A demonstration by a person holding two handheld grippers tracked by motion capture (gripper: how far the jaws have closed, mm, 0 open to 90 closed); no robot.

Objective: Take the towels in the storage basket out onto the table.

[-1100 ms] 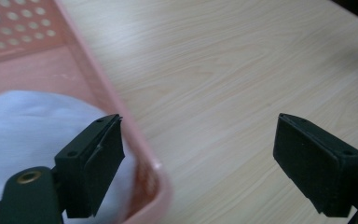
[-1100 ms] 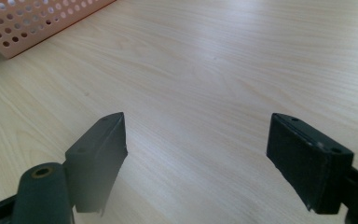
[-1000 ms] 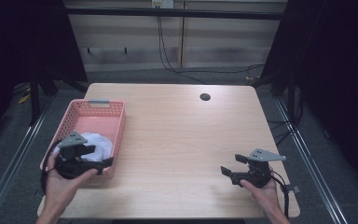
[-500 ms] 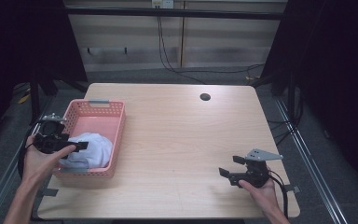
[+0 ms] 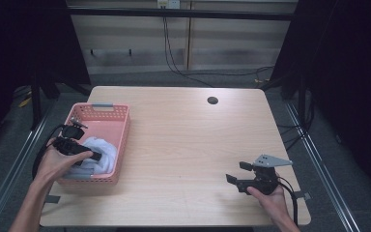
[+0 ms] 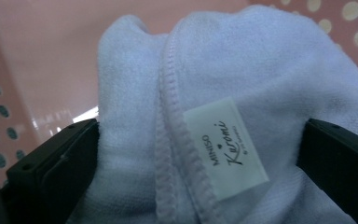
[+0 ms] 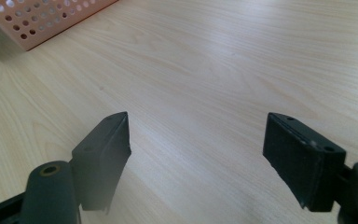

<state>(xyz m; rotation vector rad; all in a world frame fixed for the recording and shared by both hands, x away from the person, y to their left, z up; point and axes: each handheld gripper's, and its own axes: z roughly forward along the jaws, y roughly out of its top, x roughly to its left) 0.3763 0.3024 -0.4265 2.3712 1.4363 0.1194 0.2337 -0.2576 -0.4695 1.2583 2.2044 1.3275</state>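
At the bench's left, inside the pink basket point(image 5: 121, 145), the left gripper point(image 5: 84, 153) straddles the white towel point(image 6: 242, 93) with jaws wide; near right, the right gripper point(image 5: 236, 179) gapes empty over bare wood

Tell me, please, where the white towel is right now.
The white towel lies in the pink basket at the table's left in the high view, bunched at its near end, with the left claw open around it.

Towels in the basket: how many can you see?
1. A white towel lies at the near end of the pink basket, between the left gripper's open jaws. More could be hidden beneath it.
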